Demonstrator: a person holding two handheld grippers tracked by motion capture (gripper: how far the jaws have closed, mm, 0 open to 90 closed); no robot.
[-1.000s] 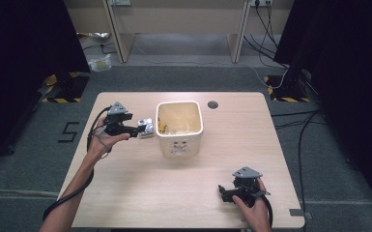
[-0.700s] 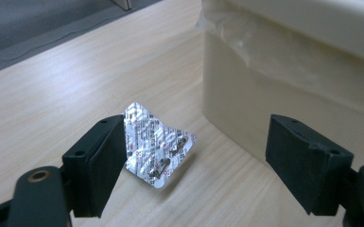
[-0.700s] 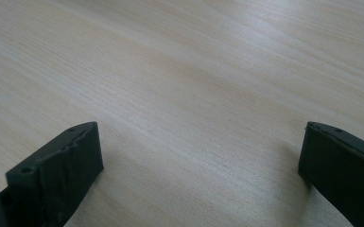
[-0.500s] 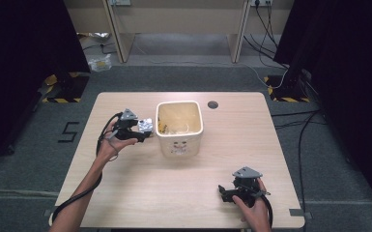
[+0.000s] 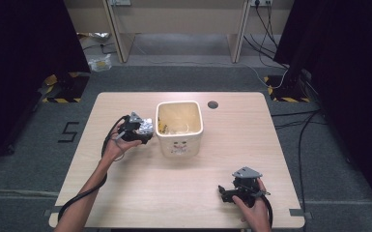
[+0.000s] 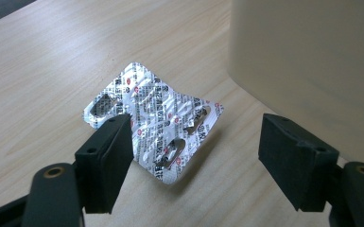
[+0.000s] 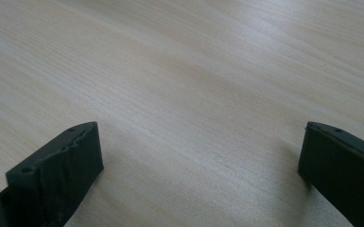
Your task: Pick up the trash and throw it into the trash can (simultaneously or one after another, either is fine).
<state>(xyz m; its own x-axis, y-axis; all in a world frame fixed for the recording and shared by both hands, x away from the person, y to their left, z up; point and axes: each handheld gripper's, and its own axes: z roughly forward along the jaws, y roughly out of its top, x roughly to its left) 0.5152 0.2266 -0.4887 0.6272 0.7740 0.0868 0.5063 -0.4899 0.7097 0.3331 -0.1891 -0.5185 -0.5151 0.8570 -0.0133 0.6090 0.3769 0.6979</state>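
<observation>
Left gripper view: blister pack [image 6: 158, 127] beside bin wall [image 6: 307, 61]

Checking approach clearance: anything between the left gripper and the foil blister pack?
Nothing visible. The blister pack lies on the table in front of the left gripper, whose open jaws have been closing. The cream bin stands beside it, out of the path.

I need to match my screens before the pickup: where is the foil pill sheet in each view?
High view: the foil pill sheet lies left of centre, at the tip of the left gripper, beside the cream bin.
Left gripper view: mid-picture, flat on the table between the open jaws.
Right gripper view: bare table, no sheet.
Shared landmark: the bin's cream wall.
</observation>
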